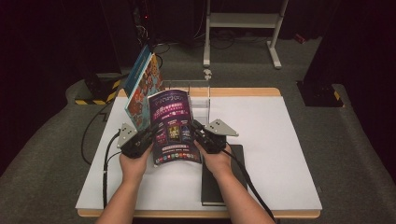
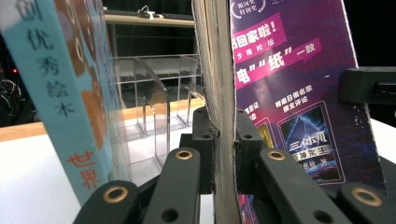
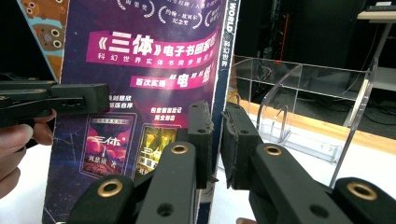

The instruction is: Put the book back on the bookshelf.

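A tall blue picture book with orange cartoon figures [image 1: 142, 86] is leaning upright at the table's back left, against a clear acrylic divider rack [image 1: 200, 100]. Just in front of it, the left gripper [image 1: 148, 133] is pinching the page edge of a purple glossy paperback magazine [image 1: 173, 126], which is standing upright above the white tabletop [image 1: 271, 140]. The right gripper [image 1: 196, 128] is clamping the magazine's spine edge. A black notebook [image 1: 212, 189] is lying flat beneath the right hand [image 1: 215, 161].

Tongs [image 2: 223, 154] clamping purple magazine [image 2: 299, 93], clear rack [image 2: 154, 93] behind
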`<action>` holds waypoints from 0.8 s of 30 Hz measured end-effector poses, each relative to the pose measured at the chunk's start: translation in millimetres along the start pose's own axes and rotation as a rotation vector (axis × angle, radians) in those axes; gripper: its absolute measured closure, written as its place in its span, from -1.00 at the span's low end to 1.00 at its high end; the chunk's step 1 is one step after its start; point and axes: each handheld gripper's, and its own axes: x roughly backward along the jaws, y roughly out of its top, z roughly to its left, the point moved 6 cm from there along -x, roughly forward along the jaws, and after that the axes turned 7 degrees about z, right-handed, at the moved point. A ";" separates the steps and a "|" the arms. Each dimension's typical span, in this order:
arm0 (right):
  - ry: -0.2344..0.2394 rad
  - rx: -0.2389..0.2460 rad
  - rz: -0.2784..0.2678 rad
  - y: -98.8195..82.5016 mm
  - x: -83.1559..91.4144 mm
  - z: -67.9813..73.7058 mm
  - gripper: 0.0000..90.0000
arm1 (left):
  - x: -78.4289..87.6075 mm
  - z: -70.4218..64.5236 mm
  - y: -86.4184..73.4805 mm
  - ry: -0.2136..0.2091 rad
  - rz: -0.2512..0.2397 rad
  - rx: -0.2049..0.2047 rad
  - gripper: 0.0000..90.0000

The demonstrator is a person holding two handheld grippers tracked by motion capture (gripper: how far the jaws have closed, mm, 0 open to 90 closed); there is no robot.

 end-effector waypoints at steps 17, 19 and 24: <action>0.003 -0.008 -0.012 -16.1 12.8 0.2 0.83 | 8.9 -8.6 -4.9 -0.023 0.003 -0.010 0.82; 0.006 -0.012 -0.015 -17.9 16.7 0.9 0.83 | 11.8 -10.4 -5.4 -0.027 0.002 -0.008 0.82; 0.017 -0.013 -0.019 -21.5 26.0 3.9 0.84 | 20.2 -13.3 -5.8 -0.039 -0.002 0.008 0.81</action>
